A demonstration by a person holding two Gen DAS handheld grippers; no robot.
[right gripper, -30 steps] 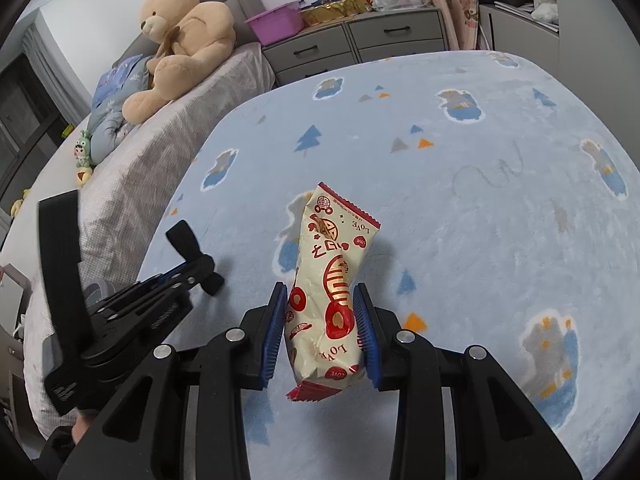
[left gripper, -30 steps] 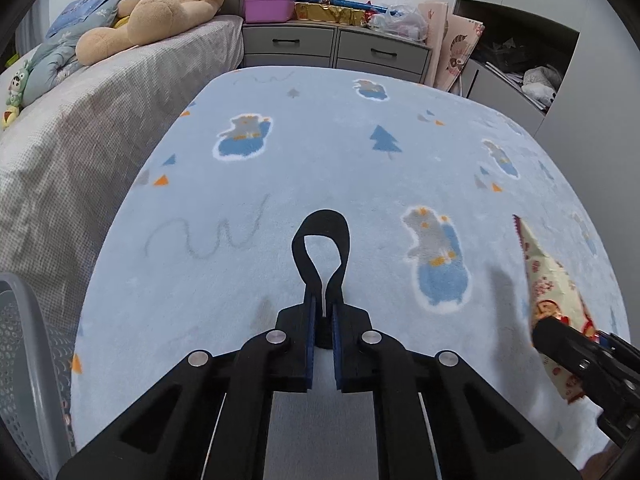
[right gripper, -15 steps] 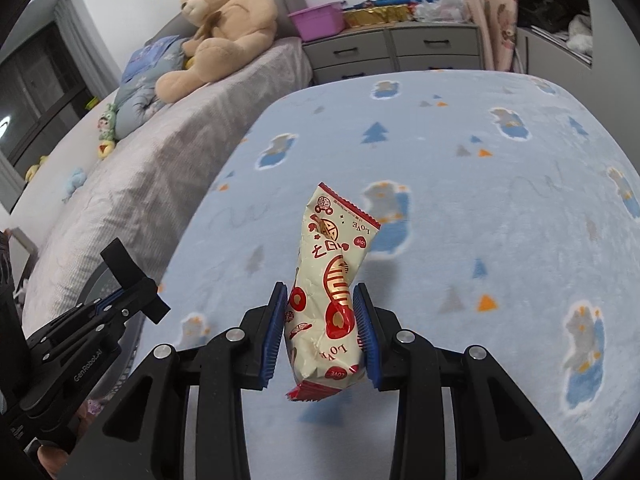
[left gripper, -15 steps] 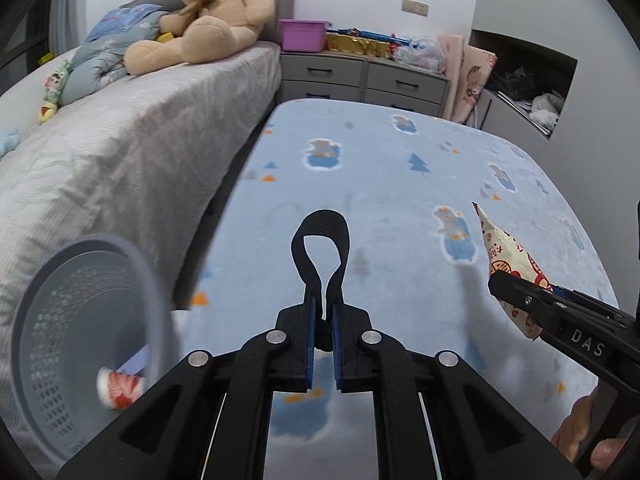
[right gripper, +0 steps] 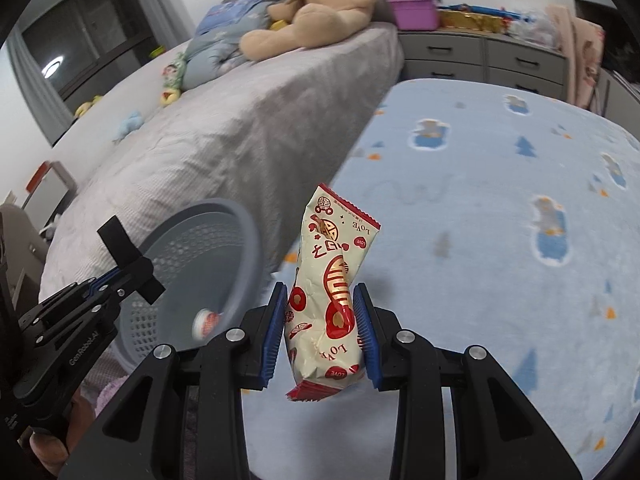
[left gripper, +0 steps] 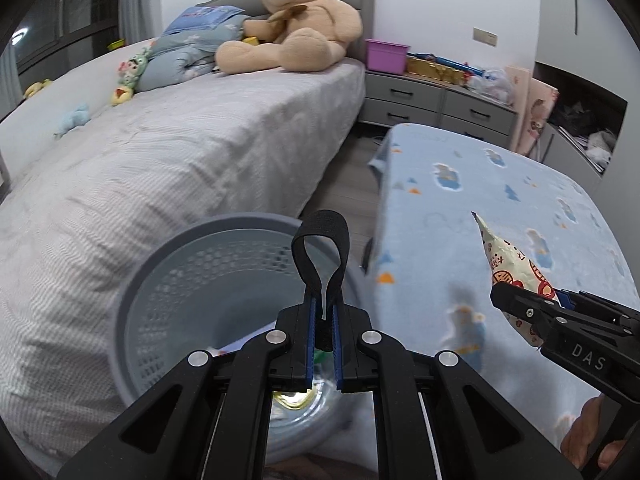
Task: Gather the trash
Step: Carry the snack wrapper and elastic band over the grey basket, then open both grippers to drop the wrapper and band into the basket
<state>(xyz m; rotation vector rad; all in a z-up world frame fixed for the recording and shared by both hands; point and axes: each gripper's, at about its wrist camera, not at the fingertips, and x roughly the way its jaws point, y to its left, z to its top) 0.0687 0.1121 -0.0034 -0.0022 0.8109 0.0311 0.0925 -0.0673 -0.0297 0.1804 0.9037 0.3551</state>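
My left gripper [left gripper: 322, 320] is shut on a black strap loop [left gripper: 320, 248] and holds it over the grey mesh trash basket [left gripper: 168, 280]. My right gripper [right gripper: 320, 332] is shut on a white and red snack wrapper [right gripper: 332, 292], held upright above the blue blanket's left edge, just right of the basket [right gripper: 240, 240]. The wrapper [left gripper: 508, 264] and right gripper [left gripper: 520, 300] also show at the right of the left wrist view. The left gripper [right gripper: 128, 268] shows at the left of the right wrist view. Some trash lies inside the basket, including a red and white piece [right gripper: 206, 322].
A blue patterned blanket [right gripper: 500, 220] covers the surface on the right. A grey bed [left gripper: 180, 152] with a teddy bear [left gripper: 296, 24] and small toys lies left. A grey drawer unit [left gripper: 432, 100] with a purple bin stands at the back. A floor gap [left gripper: 344, 184] separates bed and blanket.
Both grippers have swung left from over the blanket toward the basket. The basket now sits under my left gripper and close beside the wrapper. Both grips are unchanged.
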